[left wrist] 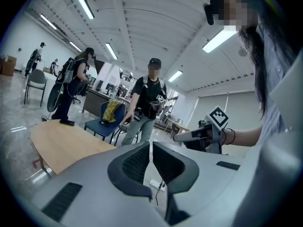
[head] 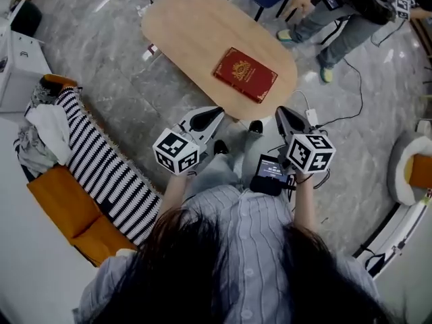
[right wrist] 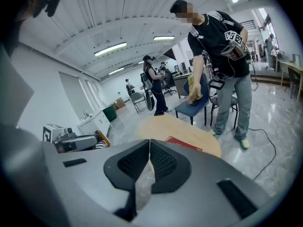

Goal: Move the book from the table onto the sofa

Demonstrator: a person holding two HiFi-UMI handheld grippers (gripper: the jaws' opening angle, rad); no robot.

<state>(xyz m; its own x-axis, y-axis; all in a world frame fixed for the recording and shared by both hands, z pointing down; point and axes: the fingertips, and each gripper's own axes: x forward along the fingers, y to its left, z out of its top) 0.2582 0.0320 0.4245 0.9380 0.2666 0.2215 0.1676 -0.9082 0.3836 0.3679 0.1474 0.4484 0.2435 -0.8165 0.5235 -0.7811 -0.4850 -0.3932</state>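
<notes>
Lying flat on the table (head: pixel 189 32) near its end, the book (head: pixel 245 74) is apart from the left gripper (head: pixel 217 112) and right gripper (head: pixel 281 112), both clenched on nothing.

No word, number or brand is showing legibly in any view. The red book (head: pixel 245 74) lying on the far table (head: pixel 182 32) is displaying a gold emblem and border on its cover, too small to read, and the dark screen (head: pixel 271 173) just beside the right gripper (head: pixel 283 112) is glowing with illegible lines. The left gripper (head: pixel 216 113) and the right gripper are each carrying a cube bearing only black-and-white square markers.
</notes>
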